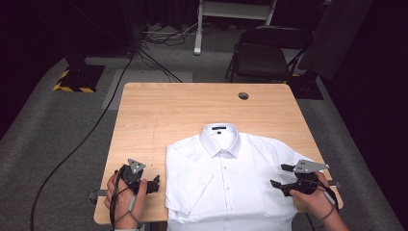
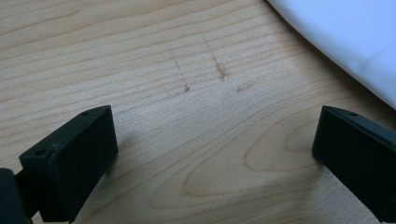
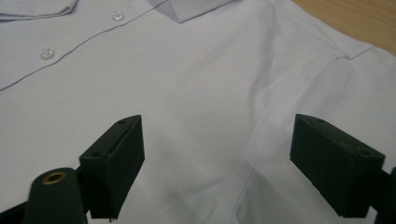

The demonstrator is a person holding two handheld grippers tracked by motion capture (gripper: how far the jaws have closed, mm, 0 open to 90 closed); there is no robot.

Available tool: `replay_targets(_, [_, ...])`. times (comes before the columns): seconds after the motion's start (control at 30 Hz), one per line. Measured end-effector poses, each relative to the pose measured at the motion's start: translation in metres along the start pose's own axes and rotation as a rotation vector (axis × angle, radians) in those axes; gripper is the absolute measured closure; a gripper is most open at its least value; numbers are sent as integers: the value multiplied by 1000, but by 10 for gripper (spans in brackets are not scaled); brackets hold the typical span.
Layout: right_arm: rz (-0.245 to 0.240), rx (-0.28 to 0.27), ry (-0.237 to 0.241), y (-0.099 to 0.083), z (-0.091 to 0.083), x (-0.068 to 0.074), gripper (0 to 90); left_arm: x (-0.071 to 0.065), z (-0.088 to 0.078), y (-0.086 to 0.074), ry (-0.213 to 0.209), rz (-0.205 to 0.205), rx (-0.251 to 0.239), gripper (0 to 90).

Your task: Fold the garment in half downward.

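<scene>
The left tool [image 1: 155, 183] rests low on bare worktop [image 1: 183, 103] just beside the white shirt [image 1: 226, 178], its jaws spread wide with nothing between them. The shirt lies flat, buttoned, collar away from the person, its hem at the near edge; open wood stretches beyond it. The right tool [image 1: 279, 176] hovers over the shirt's sleeve side, jaws released, pointing inward, hand [image 1: 315, 197] behind it.

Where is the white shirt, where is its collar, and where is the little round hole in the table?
white shirt [image 1: 231, 183], high view, on its buttoned front.
collar [image 1: 220, 130], high view, on the collar's back band.
round hole [image 1: 243, 96], high view, on the hole's middle.
</scene>
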State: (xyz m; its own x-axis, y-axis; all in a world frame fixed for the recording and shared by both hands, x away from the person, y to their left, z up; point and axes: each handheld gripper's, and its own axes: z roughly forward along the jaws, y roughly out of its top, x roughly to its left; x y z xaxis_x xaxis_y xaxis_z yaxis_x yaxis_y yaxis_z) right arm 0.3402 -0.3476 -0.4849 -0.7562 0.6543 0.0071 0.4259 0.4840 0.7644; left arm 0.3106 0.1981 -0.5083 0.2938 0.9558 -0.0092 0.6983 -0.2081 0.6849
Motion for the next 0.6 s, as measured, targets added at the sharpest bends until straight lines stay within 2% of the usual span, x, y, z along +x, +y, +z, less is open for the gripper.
replay_targets(0.6, [-21, -31, -9, 31, -17, -11, 179, 5, 4, 4, -12, 12, -1, 2])
